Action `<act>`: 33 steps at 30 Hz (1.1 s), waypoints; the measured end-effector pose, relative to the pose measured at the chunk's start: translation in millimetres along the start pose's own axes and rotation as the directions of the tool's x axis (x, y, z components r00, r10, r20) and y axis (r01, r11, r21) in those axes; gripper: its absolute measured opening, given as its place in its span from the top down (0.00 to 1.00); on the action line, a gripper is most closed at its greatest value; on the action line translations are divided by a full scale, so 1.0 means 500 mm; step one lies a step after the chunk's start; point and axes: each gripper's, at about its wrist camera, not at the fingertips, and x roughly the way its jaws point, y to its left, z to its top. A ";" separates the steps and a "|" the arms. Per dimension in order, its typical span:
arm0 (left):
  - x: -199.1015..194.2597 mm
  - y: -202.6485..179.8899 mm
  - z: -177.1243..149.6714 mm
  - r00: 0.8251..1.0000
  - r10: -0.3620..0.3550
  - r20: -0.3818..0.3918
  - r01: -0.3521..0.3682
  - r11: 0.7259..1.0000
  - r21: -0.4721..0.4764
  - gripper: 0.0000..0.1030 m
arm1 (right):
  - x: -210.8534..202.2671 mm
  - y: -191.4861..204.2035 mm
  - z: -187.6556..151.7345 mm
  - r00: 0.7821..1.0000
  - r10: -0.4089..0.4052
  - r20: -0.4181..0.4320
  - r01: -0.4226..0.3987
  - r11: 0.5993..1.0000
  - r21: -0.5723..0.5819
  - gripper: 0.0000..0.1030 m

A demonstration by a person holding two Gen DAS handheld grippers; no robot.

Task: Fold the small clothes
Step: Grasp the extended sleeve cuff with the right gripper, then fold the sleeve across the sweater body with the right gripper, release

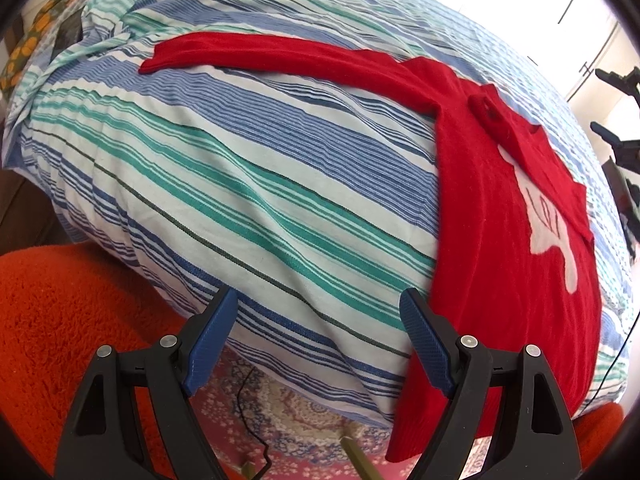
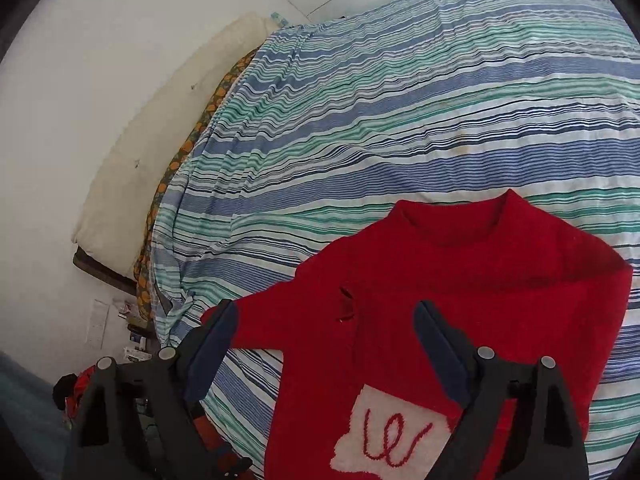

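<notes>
A red sweater [image 2: 460, 280] lay flat on the bed [image 2: 400, 100], on its blue, green and white striped cover, its hem hanging over the bed's near edge. One sleeve [image 1: 256, 54] stretched straight out across the stripes away from the sweater's body; a white patch [image 2: 392, 436] with red stitching showed on the chest, below the collar. The left claw [image 1: 318, 320] hovered released just beside the sweater's hem, nothing between its blue pads. The right claw [image 2: 324, 332] stood released above the sweater's chest, gripping nothing. An orange rug [image 1: 60, 320] lay below the bed's edge.
</notes>
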 end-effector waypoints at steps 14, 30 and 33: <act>0.022 -0.033 0.004 0.999 0.032 -0.014 -0.031 0.998 0.064 0.17 | -0.118 -0.301 -0.110 0.892 -0.440 -0.103 0.452 0.877 0.161 0.45; 0.025 -0.024 0.008 1.000 0.007 -0.028 -0.006 1.000 0.029 0.16 | -0.096 -0.179 -0.213 0.775 -0.631 0.038 0.600 0.715 -0.358 0.38; 0.025 -0.034 0.006 1.000 0.008 -0.028 -0.007 0.999 0.037 0.16 | -0.028 -0.155 -0.255 0.739 -0.672 0.039 0.581 0.608 -0.541 0.41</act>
